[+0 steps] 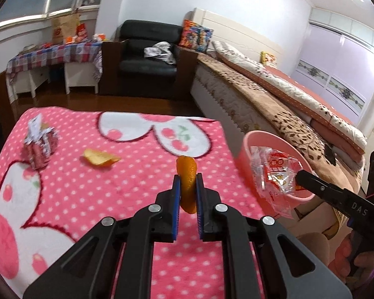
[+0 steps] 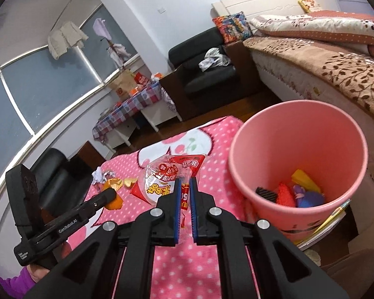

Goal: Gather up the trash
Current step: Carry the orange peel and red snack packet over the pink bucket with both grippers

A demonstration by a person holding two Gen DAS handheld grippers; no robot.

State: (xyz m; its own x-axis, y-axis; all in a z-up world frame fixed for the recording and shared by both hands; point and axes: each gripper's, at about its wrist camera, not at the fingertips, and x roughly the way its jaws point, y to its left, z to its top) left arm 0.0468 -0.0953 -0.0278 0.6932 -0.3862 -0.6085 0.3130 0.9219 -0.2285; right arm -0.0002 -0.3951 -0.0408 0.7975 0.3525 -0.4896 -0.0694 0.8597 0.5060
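Over the pink dotted blanket [image 1: 127, 194], in the left wrist view, the left gripper [image 1: 187, 184] has its jaws closed narrow on an orange peel [image 1: 187, 182], long axis upright. The pink bin [image 1: 244, 154] lies to the right, at the blanket's edge. Another peel [image 1: 99, 160] and a crumpled wrapper [image 1: 41, 147] lie far left.

In the right wrist view, the right gripper [image 2: 184, 186] pinches a clear snack bag [image 2: 167, 174]. The bin [image 2: 299, 134], already holding scraps, is just right, nearer this hand.

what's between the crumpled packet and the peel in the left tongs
A loose orange peel on the blanket, seen in the left wrist view, between packet and held peel.
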